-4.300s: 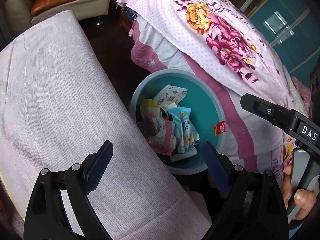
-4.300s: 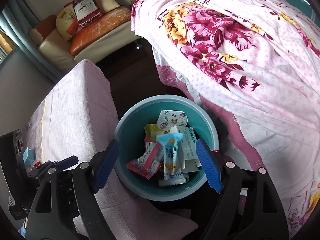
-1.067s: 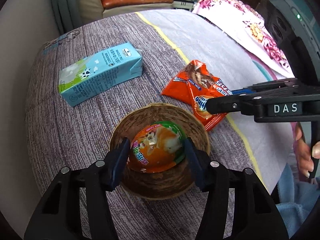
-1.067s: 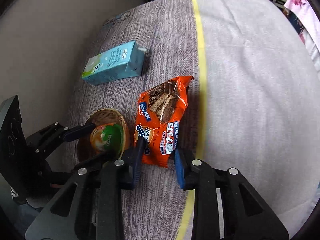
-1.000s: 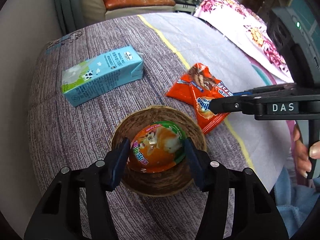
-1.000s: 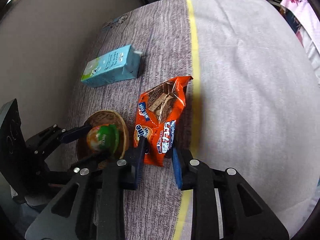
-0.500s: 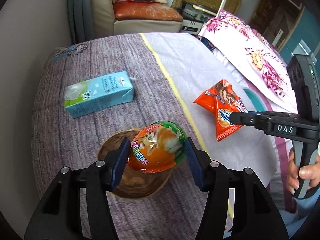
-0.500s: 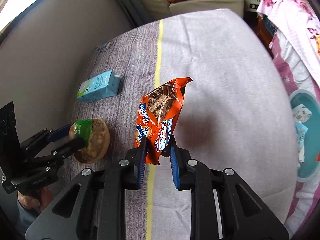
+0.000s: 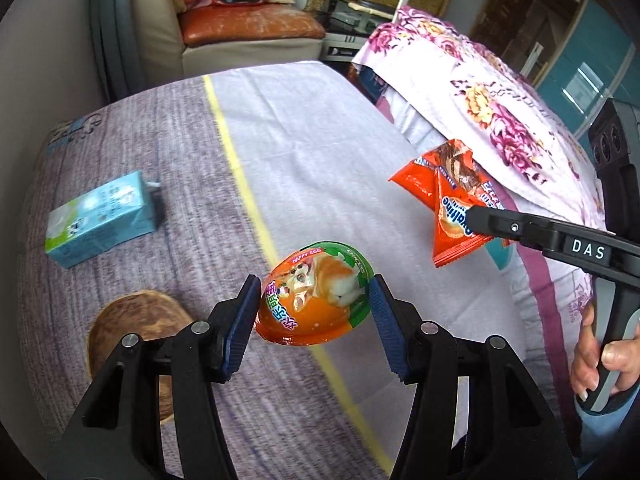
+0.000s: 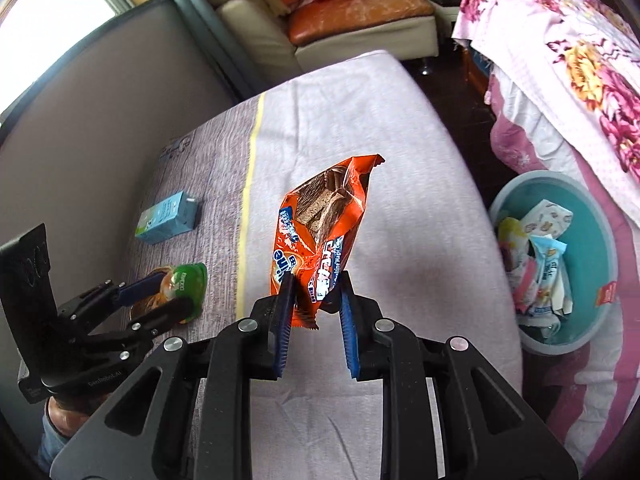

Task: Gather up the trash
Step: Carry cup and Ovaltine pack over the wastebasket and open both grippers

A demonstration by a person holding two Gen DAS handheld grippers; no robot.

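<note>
My left gripper [image 9: 312,310] is shut on an orange and green egg-shaped toy package [image 9: 316,294], held in the air above the cloth-covered table [image 9: 312,152]. The egg package [image 10: 186,280] and the left gripper [image 10: 160,292] also show at the left of the right wrist view. My right gripper [image 10: 316,308] is shut on the lower end of an orange snack wrapper [image 10: 320,236], lifted off the table. That wrapper [image 9: 452,208] hangs at the right of the left wrist view. The teal trash bin [image 10: 600,248], holding several wrappers, stands on the floor to the right.
A light blue milk carton [image 9: 102,220] lies on the table at the left. A brown wooden bowl [image 9: 136,324] sits below the left gripper's left finger. A bed with a floral cover [image 10: 580,64] rises behind the bin. A sofa [image 9: 240,28] stands at the back.
Both grippers have risen and moved right toward the bin side. The egg package came up out of the wooden bowl. The orange wrapper left the table and now hangs in the air.
</note>
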